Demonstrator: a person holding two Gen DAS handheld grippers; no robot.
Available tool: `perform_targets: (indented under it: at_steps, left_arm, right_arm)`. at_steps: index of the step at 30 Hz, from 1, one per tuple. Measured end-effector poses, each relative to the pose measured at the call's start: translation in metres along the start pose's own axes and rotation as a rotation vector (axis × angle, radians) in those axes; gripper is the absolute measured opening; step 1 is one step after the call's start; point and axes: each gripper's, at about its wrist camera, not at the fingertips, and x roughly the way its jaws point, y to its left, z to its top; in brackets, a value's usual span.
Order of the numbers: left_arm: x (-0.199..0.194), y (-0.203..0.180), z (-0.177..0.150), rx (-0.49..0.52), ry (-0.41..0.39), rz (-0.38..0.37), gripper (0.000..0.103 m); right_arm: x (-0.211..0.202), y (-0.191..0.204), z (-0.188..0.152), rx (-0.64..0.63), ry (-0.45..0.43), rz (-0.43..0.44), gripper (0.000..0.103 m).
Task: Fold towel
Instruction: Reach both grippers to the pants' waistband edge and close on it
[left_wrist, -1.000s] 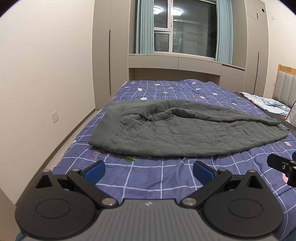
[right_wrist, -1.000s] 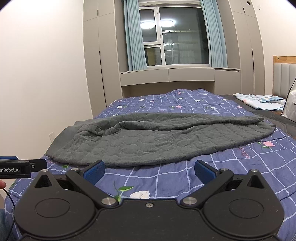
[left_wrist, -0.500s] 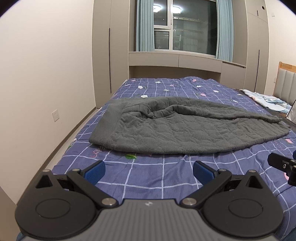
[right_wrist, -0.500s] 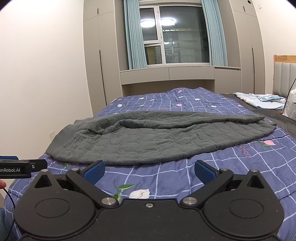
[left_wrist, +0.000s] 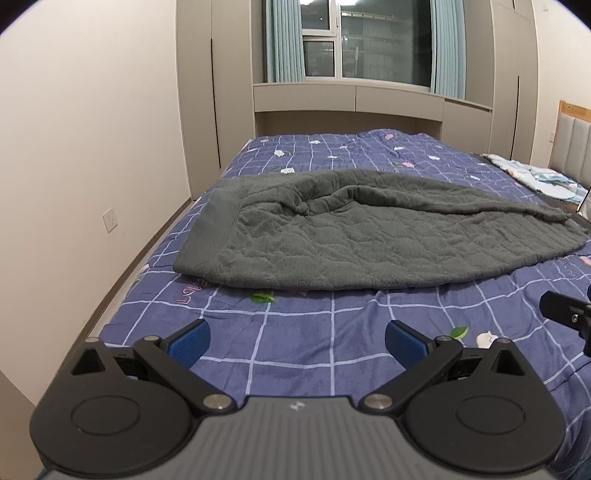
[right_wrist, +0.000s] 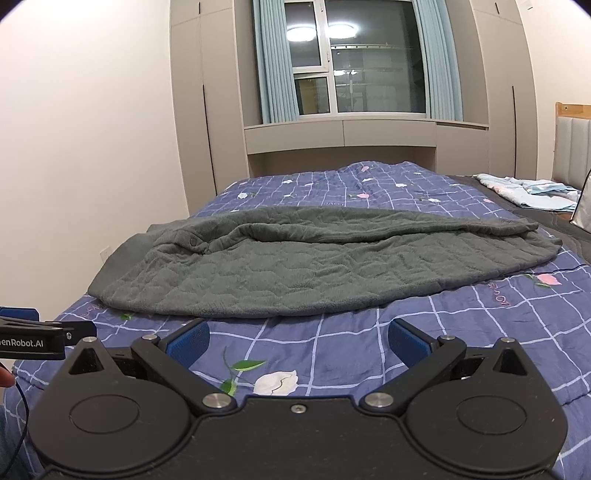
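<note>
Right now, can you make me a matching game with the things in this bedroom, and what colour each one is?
Things:
1. quilted fleece towel lying on the bed
2. checked bedspread with little flowers
3. long window curtains
4. soft pads on the right gripper

Colours:
A. pale teal
B. dark grey
C. bright blue
D. purple-blue with white lines

Pairs: 1-B, 2-D, 3-A, 4-C
</note>
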Motion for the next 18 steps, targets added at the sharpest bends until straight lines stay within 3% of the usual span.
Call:
perform_targets:
  at_steps: [6, 12, 18]
  left_arm:
    - [0.025, 0.010, 0.019, 0.015, 0.035, 0.019, 0.103]
    - [0.065, 0.035, 0.062, -0.011, 0.036, 0.077, 0.103]
    - [0.115, 0.060, 0.118, -0.046, -0.002, 0.137, 0.103]
  right_arm:
    - [0.024, -0.017, 0.011, -0.006, 0.043, 0.048, 0.103]
    - [0.064, -0.054, 0.039, 0.074, 0.097, 0.172, 0.103]
    - [0.123, -0.077, 0.086, -0.037, 0.102, 0.166, 0.103]
